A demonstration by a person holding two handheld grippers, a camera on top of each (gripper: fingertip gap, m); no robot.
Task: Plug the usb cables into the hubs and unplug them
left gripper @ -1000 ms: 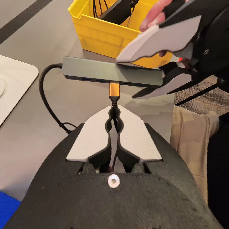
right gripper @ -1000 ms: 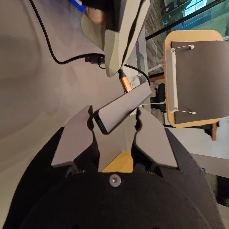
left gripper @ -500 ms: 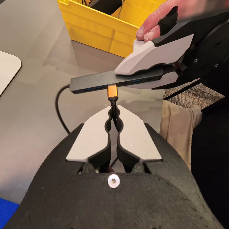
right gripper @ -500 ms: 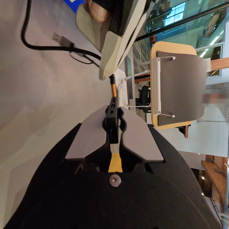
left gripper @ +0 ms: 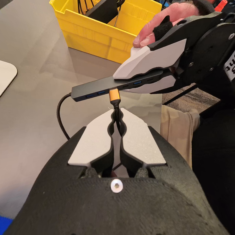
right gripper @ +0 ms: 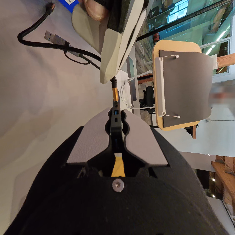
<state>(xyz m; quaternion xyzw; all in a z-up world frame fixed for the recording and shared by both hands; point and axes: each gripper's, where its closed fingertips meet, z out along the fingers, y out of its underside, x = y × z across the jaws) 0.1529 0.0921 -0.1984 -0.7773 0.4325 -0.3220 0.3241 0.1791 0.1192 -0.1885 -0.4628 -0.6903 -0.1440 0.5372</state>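
In the left wrist view, the grey USB hub (left gripper: 96, 86) now hangs clear above the grey table (left gripper: 31, 101) and tilts up toward its right end, whereas a second ago it lay level in front of the yellow bin (left gripper: 101, 31) with the right gripper (left gripper: 128, 81) spread open around its end. That gripper is now clamped flat on the hub's right end, a hand (left gripper: 165, 21) on top of it. The left gripper (left gripper: 117, 110) remains pinched tight on the black braided cable (left gripper: 117, 120) just behind the orange plug (left gripper: 114, 94), which sits seated in a port on the hub's near edge. The hub's own black lead (left gripper: 59, 114) curves down toward the table.

In the right wrist view, the right gripper (right gripper: 116, 111) has gone from wide open to closed on the hub (right gripper: 116, 122), seen edge-on. The orange plug (right gripper: 115, 94) stands in its far end, with the left gripper (right gripper: 108, 77) tips directly beyond it. A loose USB-A connector (right gripper: 54, 38) lies on the table (right gripper: 38, 101).
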